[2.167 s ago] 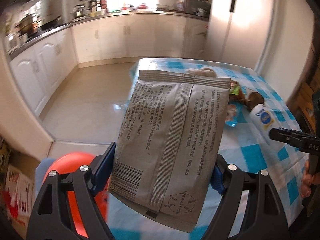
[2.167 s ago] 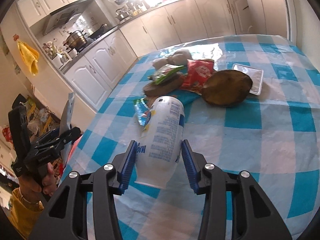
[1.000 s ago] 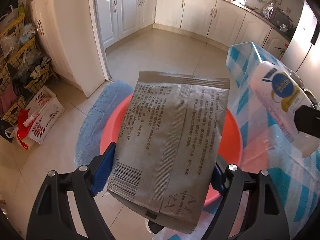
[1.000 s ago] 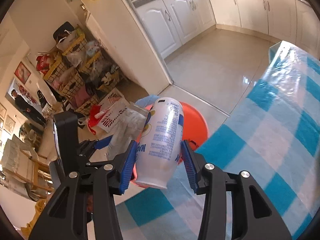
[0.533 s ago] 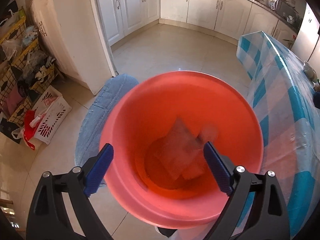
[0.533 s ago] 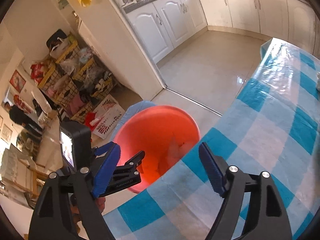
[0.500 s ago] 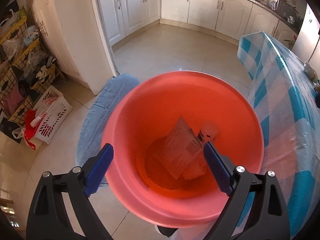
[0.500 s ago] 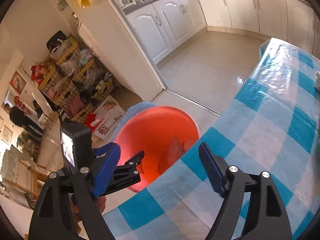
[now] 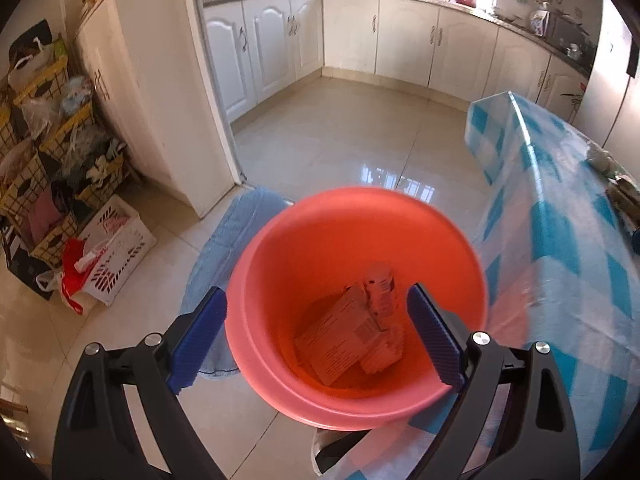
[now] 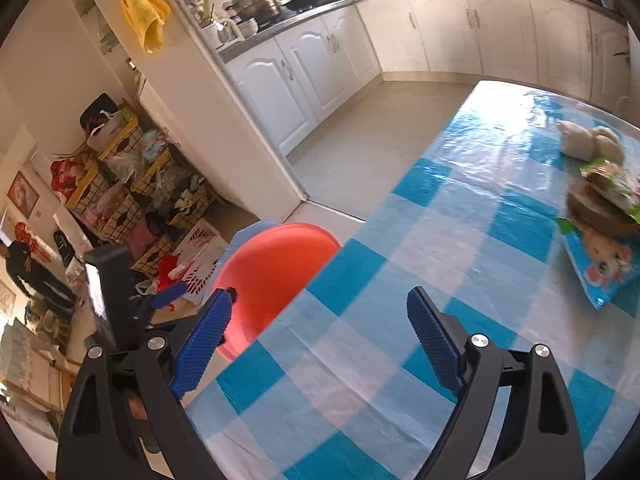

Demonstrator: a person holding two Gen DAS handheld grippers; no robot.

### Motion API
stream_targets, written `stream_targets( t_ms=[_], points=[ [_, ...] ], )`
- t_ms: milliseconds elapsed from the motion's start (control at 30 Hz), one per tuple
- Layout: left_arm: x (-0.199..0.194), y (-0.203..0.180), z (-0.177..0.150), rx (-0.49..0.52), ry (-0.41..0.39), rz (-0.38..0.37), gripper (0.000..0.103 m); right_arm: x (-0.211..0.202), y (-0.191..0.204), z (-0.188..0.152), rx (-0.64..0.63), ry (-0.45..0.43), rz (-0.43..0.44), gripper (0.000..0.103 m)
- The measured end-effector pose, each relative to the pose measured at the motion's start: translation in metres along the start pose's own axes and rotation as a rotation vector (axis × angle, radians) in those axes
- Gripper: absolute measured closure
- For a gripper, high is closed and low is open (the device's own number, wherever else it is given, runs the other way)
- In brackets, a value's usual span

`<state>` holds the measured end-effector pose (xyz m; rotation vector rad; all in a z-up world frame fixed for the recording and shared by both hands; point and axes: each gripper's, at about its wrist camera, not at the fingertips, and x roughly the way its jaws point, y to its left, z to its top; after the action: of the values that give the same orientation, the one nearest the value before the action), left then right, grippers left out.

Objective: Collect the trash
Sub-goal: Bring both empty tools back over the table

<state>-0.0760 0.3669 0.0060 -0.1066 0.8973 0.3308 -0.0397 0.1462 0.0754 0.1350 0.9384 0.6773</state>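
Note:
An orange bucket (image 9: 280,264) stands on the floor by the table's corner. A grey paper packet (image 9: 340,336) and a white bottle (image 9: 380,284) lie at its bottom. My left gripper (image 9: 316,336) hangs open and empty above the bucket. My right gripper (image 10: 316,336) is open and empty above the blue checked tablecloth (image 10: 440,272). The bucket (image 10: 276,264) shows beyond the table's edge, left of the right gripper. On the table's far right lie a blue wrapper (image 10: 600,268), a green wrapper (image 10: 612,188) on a brown round thing, and pale lumps (image 10: 584,140).
A blue mat (image 9: 224,248) lies under the bucket. A white basket (image 9: 116,240) and wire racks of clutter (image 9: 44,152) stand at the left by a white wall. Kitchen cabinets (image 9: 360,48) line the back. The table edge (image 9: 520,208) runs along the right.
Both grippers opened over the bucket: the packet and the bottle dropped in and settled at its bottom. Since then the left gripper has drawn back a little and the right has swung towards the table.

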Motion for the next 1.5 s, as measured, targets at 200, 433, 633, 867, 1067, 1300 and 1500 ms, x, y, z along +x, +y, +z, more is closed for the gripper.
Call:
stream_targets(
  t_ms=[200, 433, 633, 867, 1067, 1300, 1500],
  points=[
    [-0.024, -0.013, 0.008, 0.029, -0.05, -0.011, 0.009, -0.019, -0.008, -0.009, 0.021, -0.047, -0.029, 0.014],
    [-0.044, -0.027, 0.013, 0.056, -0.08, -0.031, 0.009, -0.045, -0.028, -0.02, 0.055, -0.097, -0.062, 0.014],
    [-0.058, -0.047, 0.015, 0.086, -0.09, -0.076, 0.009, -0.068, -0.052, -0.03, 0.091, -0.123, -0.084, 0.014],
    [-0.073, -0.09, 0.022, 0.145, -0.103, -0.159, 0.008, -0.107, -0.095, -0.052, 0.157, -0.163, -0.156, 0.014],
    [-0.081, -0.14, 0.021, 0.223, -0.106, -0.242, 0.008, -0.139, -0.149, -0.067, 0.261, -0.202, -0.246, 0.014],
    [-0.08, -0.196, 0.023, 0.298, -0.082, -0.367, 0.008, -0.158, -0.204, -0.071, 0.326, -0.223, -0.3, 0.014],
    [-0.077, -0.249, 0.034, 0.357, -0.088, -0.467, 0.008, -0.159, -0.233, -0.064, 0.323, -0.213, -0.329, 0.014]
  ],
)
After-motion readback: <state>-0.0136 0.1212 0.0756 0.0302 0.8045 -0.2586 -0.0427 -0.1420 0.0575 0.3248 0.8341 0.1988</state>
